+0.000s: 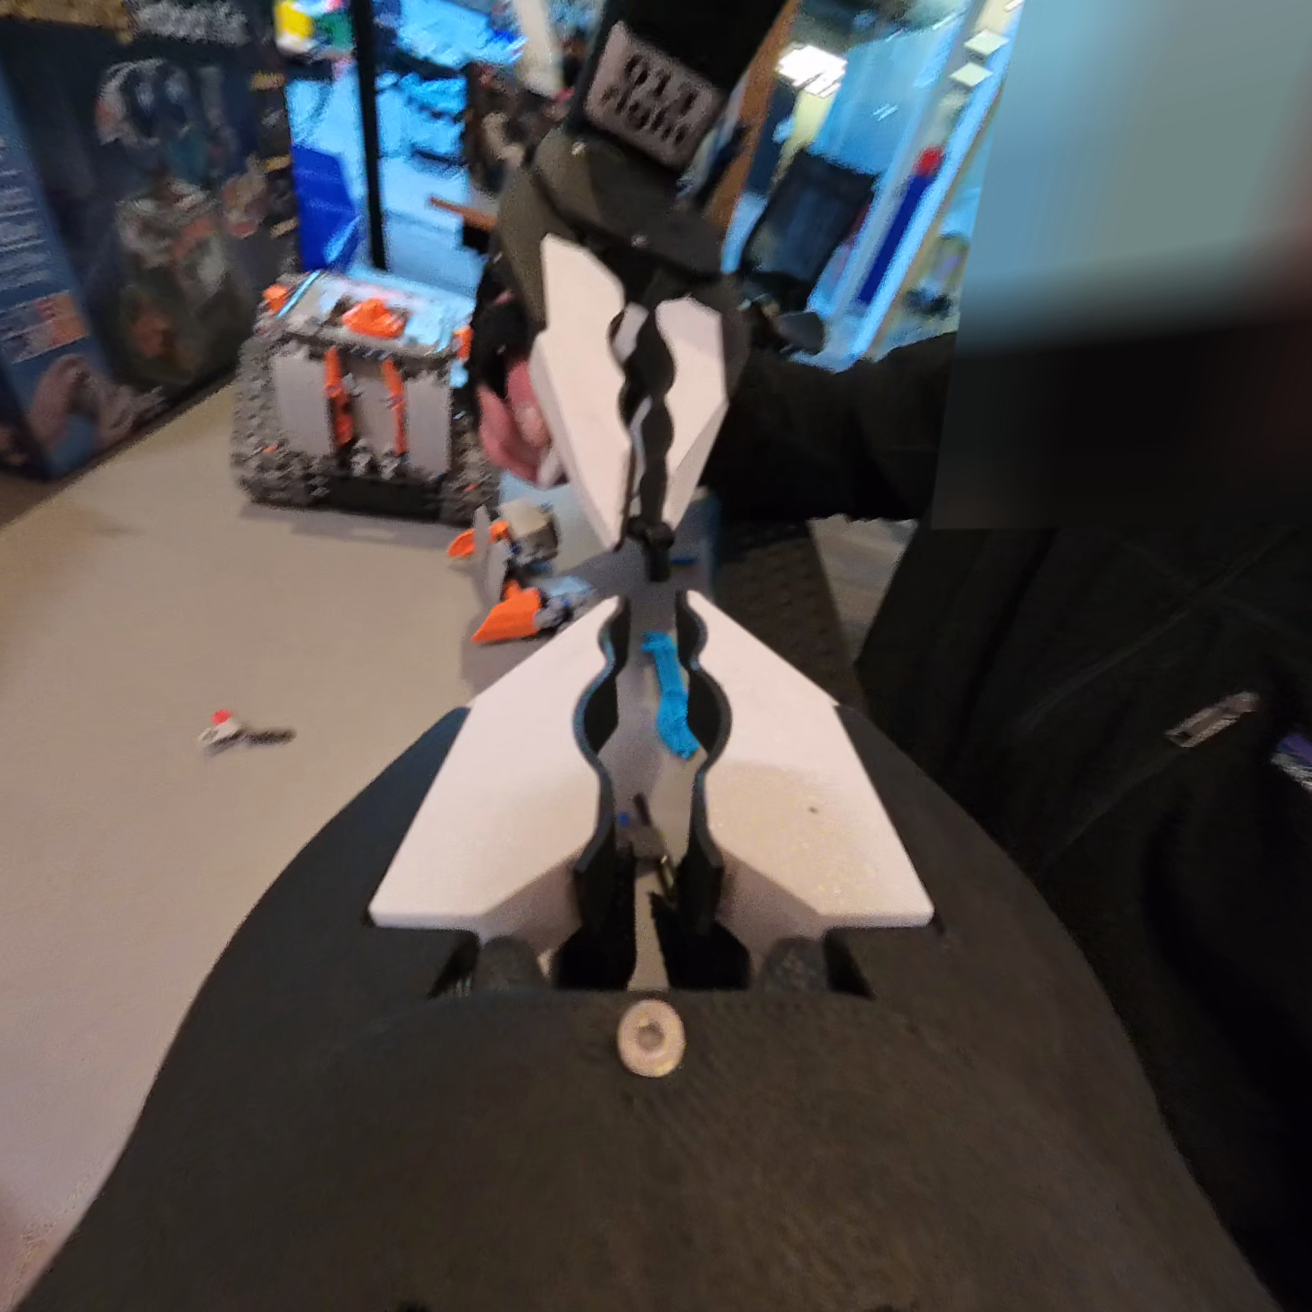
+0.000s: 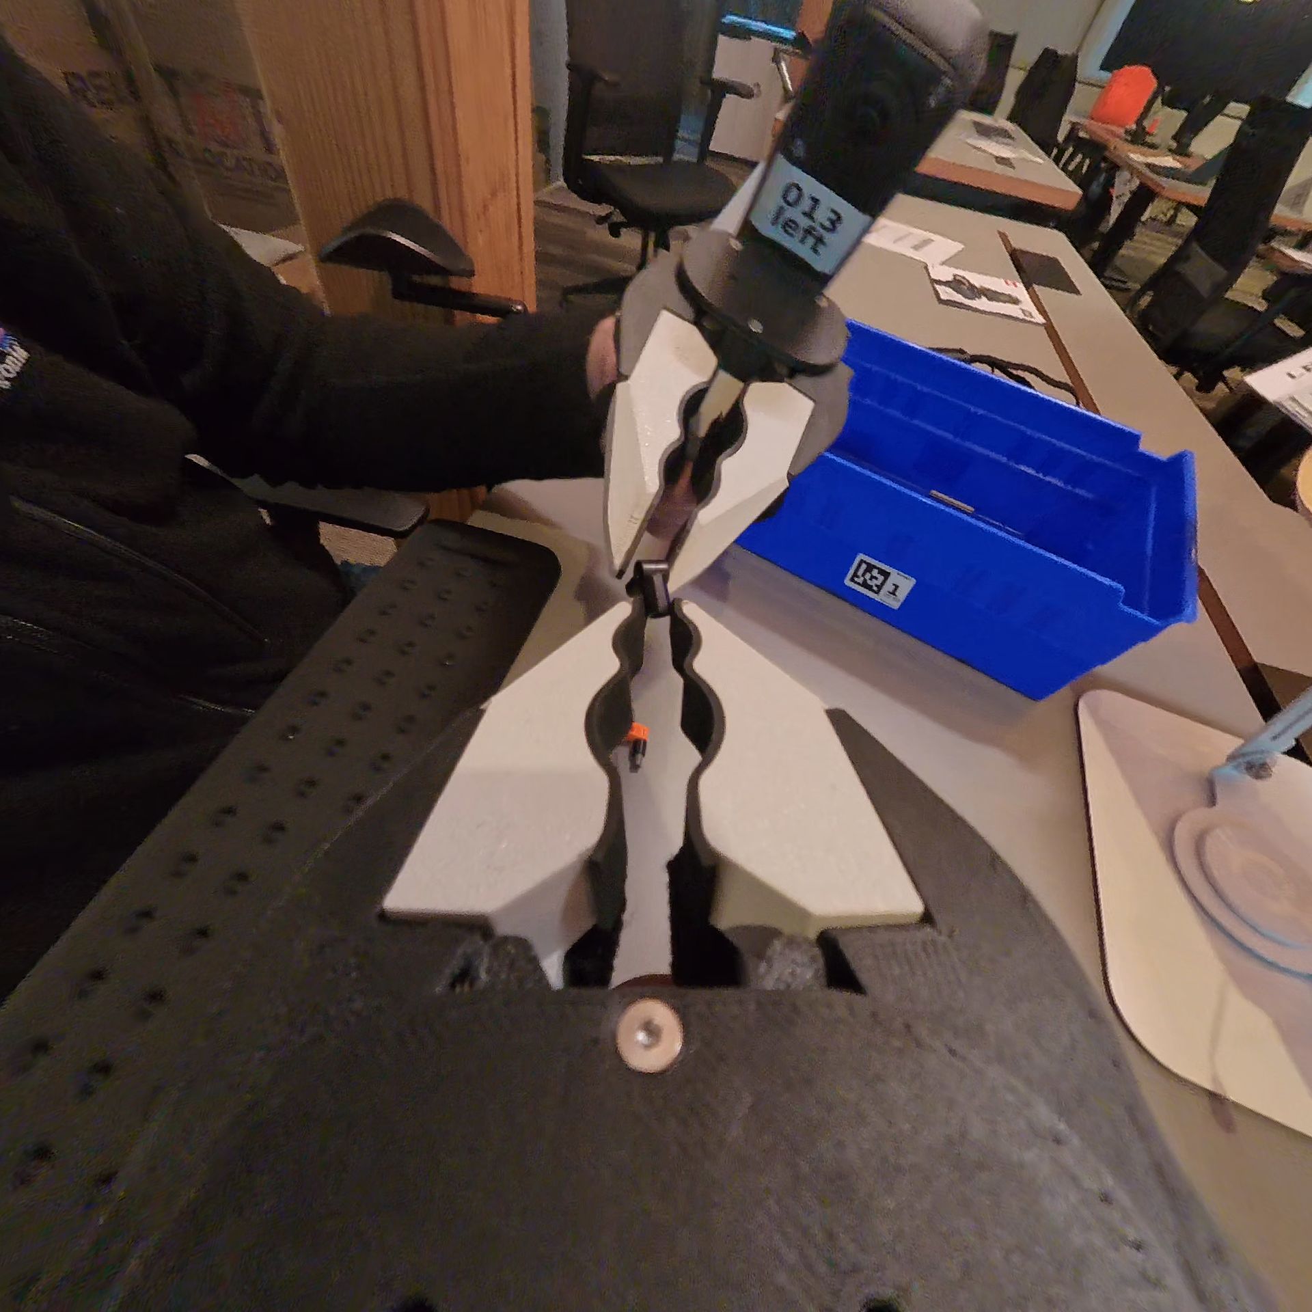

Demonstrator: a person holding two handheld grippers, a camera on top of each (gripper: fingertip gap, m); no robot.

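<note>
tip to tip now: the left gripper (image 1: 653, 610) and the right gripper (image 2: 653, 614) meet in the air above the desk (image 1: 213, 639). both pairs of fingers are drawn in, and one small black piece (image 2: 654, 586) sits pinched between their tips. below, one blue strip (image 1: 667, 696) and one orange-capped pin (image 2: 637, 738) lie loose. further out: one grey-and-orange brick model (image 1: 355, 397), one blue bin (image 2: 994, 532), one black perforated mat (image 2: 355, 710).
</note>
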